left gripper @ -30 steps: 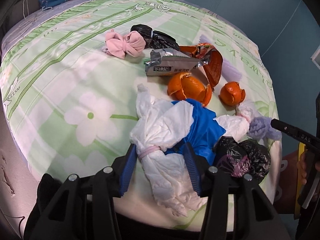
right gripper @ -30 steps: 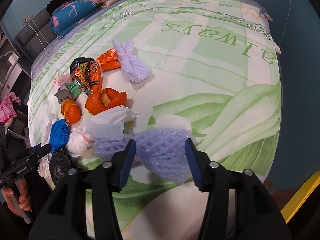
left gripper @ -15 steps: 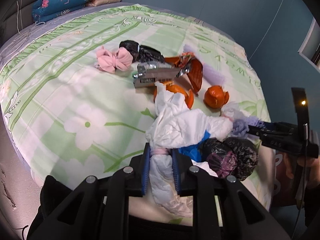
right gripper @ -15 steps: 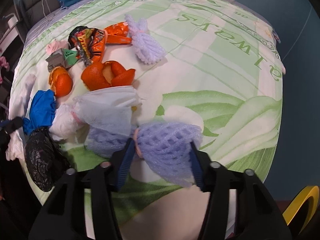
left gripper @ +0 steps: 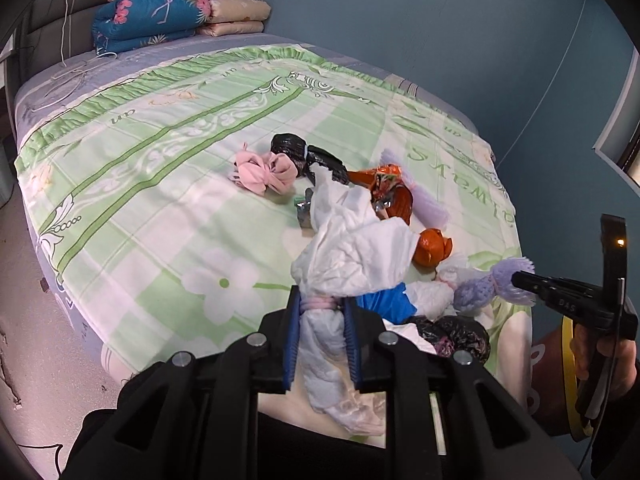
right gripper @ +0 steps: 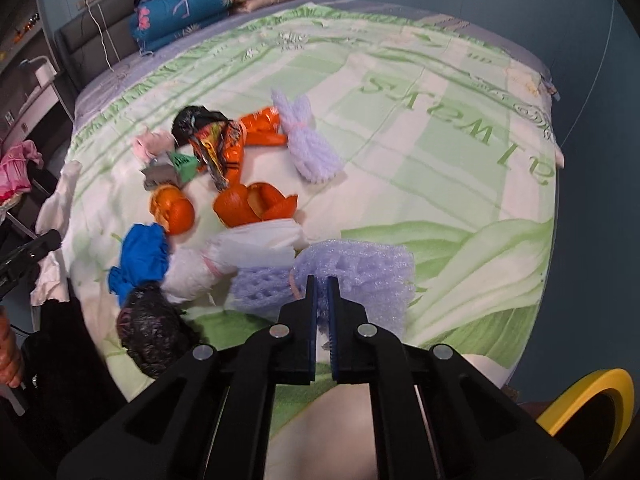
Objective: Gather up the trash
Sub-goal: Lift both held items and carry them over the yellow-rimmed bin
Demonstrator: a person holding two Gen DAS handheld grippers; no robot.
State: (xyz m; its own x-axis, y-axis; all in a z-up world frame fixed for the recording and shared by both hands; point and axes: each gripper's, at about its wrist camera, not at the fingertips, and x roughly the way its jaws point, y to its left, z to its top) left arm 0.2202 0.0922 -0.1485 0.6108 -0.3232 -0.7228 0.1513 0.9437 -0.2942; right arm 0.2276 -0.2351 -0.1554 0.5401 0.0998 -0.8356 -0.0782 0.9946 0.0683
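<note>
The bed [left gripper: 160, 184] carries scattered trash at centre frame. The left gripper [left gripper: 322, 320] has its jaws clamped on a white tied bag [left gripper: 352, 256], lower centre; the right gripper [right gripper: 321, 300] pinches purple foam netting [right gripper: 360, 272]. Pickup step, I judge; next both need lifting clear toward a bin

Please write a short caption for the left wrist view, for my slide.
Left gripper clamps a tied white bag above trash scattered on the green bedspread.

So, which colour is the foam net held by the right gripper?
Pale lilac foam net, clearest in the right wrist view.
</note>
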